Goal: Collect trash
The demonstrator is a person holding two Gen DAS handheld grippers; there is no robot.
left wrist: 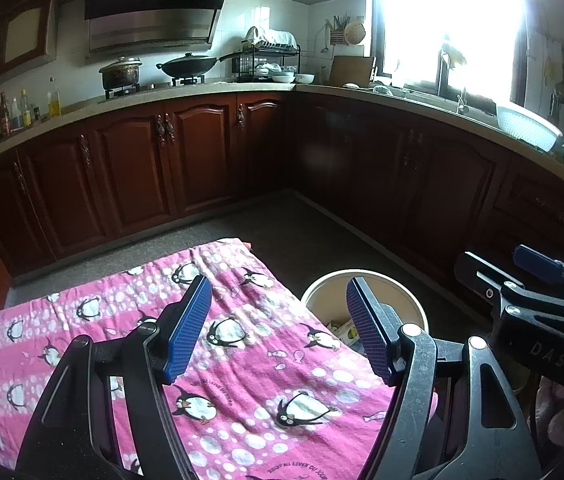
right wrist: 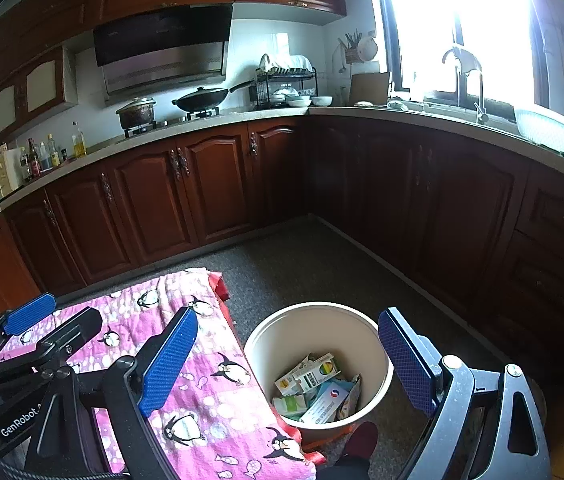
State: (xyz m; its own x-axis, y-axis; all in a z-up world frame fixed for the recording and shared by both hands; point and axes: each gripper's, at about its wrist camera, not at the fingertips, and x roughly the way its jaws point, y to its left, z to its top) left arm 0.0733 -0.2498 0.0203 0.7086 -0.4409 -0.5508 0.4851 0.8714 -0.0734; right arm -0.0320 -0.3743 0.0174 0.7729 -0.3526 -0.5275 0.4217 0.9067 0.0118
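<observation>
**Kitchen floor: bin, cloth, two grippers**

Left hand-held gripper (left wrist: 278, 328): jaws apart, empty, above penguin-print pink cloth (left wrist: 242, 360) on surface. Right hand-held gripper (right wrist: 288, 364): jaws apart, empty, over cream trash bin (right wrist: 378, 384) on floor just right of cloth. Cartons and wrappers (right wrist: 316, 390) inside bin: plain in right view, mostly hidden in left.

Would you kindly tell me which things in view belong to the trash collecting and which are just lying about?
Part of the job:
- round cream plastic bin on the floor
- crumpled cartons and wrappers inside it
- pink penguin-print cloth over the table
- left gripper and right gripper, both open and empty

Just lying about:
- black lidded wok
- dark lidded pot
- bottles
- wire dish rack
- white plastic basket
</observation>
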